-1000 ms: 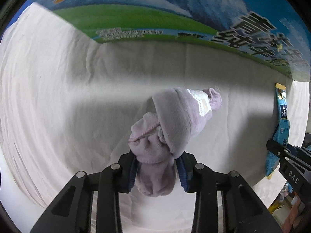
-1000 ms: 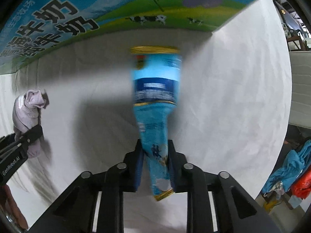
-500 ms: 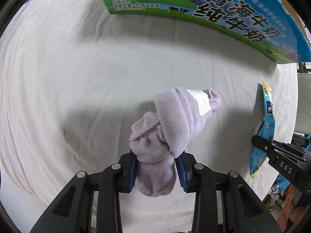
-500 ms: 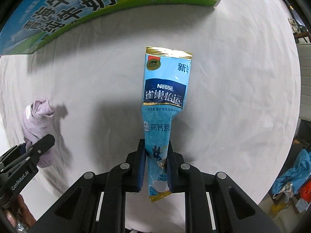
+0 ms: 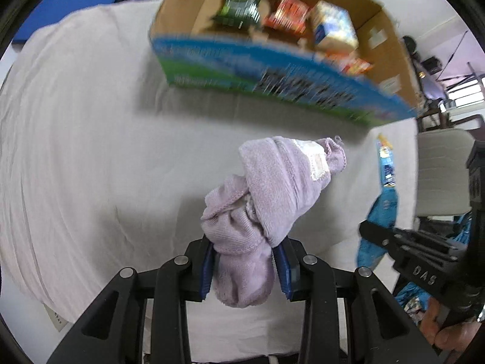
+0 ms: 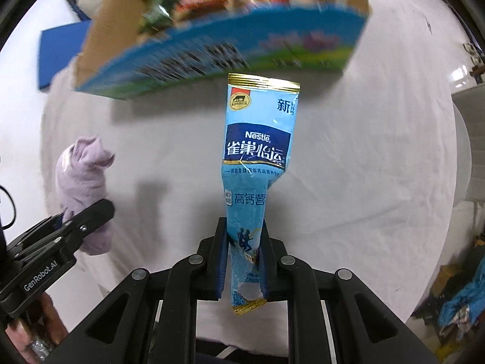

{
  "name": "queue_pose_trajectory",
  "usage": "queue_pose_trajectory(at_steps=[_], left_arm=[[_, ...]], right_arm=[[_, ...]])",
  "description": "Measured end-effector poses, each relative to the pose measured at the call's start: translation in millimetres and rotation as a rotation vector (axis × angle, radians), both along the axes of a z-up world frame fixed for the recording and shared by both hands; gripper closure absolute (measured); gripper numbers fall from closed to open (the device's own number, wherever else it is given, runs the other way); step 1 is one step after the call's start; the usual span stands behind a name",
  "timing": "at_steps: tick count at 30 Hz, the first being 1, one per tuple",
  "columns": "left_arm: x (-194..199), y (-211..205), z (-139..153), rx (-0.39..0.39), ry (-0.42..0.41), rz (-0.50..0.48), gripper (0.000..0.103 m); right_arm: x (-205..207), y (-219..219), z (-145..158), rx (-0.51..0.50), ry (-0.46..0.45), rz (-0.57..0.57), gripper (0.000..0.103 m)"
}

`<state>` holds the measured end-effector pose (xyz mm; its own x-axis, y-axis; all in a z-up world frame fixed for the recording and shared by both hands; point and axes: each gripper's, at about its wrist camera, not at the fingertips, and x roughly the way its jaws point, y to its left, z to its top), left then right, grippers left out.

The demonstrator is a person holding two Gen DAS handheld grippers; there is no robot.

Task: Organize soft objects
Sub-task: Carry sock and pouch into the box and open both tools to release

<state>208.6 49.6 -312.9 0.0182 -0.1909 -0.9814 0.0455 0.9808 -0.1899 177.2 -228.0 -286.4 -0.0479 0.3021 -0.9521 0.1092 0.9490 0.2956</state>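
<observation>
Socks (image 5: 269, 200), a lilac bundle, sit clamped in the left gripper (image 5: 245, 268); the right gripper (image 6: 244, 261) pinches a blue milk-powder sachet (image 6: 257, 157) by its lower end. Both now hang above the white-clothed worktop (image 5: 91, 151) just short of the cardboard box (image 5: 272, 69), whose open top has come into sight since a moment ago, so dropping in looks close. Inside the box lie green, red and yellow snack packets (image 5: 282, 15)

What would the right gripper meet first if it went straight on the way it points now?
Most likely the cardboard box. The right gripper, jaws shut on the blue Nestle sachet, points toward the box's printed near wall, so the sachet's top edge would probably touch first. Depth is unclear, so it might clear the rim.
</observation>
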Motion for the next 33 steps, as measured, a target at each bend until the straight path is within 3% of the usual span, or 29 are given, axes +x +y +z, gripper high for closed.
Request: queue_pose_trajectory(at_steps=[8, 12, 15, 20, 29, 33], left_arm=[[45, -18, 81, -0.056, -0.126, -0.006, 0.071], [86, -36, 107, -0.042, -0.179, 0.015, 0.071], [120, -34, 102, -0.048, -0.166, 0.052, 0.071], [169, -37, 71, -0.058, -0.09, 0.099, 0.071], [208, -35, 2, -0.071, 0.106, 0.152, 0.071], [218, -41, -20, -0.066, 0.154, 0.157, 0.071]], right_arm=[[53, 2, 81, 0.073, -0.138, 0.004, 0.085], [93, 17, 88, 0.071, -0.175, -0.004, 0.085], [127, 23, 88, 0.061, -0.166, -0.02, 0.085], [175, 31, 56, 0.049, -0.107, -0.069, 0.085], [219, 28, -22, 0.036, 0.022, -0.142, 0.085], [232, 30, -43, 0.021, 0.049, -0.146, 0.085]])
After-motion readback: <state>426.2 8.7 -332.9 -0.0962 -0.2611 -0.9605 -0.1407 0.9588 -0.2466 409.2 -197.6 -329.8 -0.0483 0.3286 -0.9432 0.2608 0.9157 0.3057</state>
